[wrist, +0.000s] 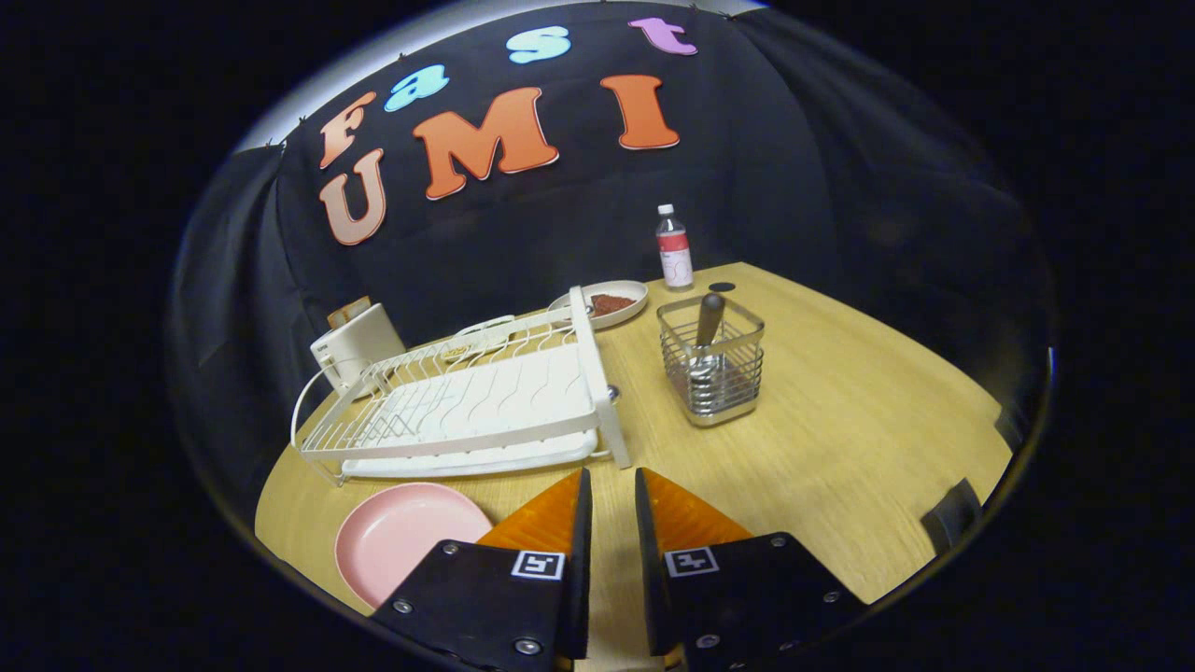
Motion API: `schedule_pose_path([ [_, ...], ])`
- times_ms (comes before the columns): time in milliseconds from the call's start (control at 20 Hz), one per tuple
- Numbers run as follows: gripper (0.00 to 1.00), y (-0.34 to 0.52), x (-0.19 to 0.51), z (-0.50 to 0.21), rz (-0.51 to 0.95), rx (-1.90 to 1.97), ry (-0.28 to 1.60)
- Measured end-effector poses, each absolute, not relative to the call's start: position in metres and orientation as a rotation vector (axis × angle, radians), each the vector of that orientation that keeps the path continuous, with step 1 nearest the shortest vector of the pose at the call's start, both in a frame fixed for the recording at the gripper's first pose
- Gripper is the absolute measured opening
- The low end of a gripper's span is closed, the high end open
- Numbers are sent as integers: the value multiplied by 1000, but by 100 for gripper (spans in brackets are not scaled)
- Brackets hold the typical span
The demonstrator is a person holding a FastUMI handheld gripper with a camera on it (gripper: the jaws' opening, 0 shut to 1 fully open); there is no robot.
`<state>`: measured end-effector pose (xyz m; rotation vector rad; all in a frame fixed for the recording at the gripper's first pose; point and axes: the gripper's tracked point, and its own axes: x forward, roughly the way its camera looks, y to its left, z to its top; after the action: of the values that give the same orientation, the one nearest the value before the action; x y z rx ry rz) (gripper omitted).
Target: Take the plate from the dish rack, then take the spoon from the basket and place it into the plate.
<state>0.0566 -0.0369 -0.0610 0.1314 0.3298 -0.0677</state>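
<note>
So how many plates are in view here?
2. A pink plate lies on the table beside the fingers, before the dish rack; a white plate holding food sits behind the rack.

wood-grain table (pixel 840 411), shiny metal wire basket (pixel 714 373)

Your camera rides on the tool (pixel 611 485), raised above the near edge of the light wooden table (pixel 840 439) and tilted down and forward along its two narrowly parted fingers, facing the black cloth wall (pixel 794 168) across the table.
</note>
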Motion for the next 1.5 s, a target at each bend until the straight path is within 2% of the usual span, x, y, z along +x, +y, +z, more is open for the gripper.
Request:
schedule_pose_path([
  [150,26,-65,65,-36,-118,89,258],
  [250,31,-77,70,-20,-136,55,205],
  [350,40,-85,78,-6,-151,12,151],
  [400,50,-87,80,-1,-162,-8,130],
  [500,62,-91,89,6,-177,-32,102],
  [750,78,-96,112,9,-189,-61,68],
  [900,91,-100,127,9,-199,-80,42],
  [1000,96,-103,136,9,-207,-95,24],
  [1250,97,-107,154,-5,-213,-100,35],
  [1300,94,-108,156,-8,-210,-93,39],
  [1350,91,-109,158,-11,-209,-83,41],
  [1400,81,-110,160,-13,-207,-75,41],
  [1450,78,-109,160,-13,-202,-68,40],
  [1500,68,-110,160,-13,-206,-63,37],
])
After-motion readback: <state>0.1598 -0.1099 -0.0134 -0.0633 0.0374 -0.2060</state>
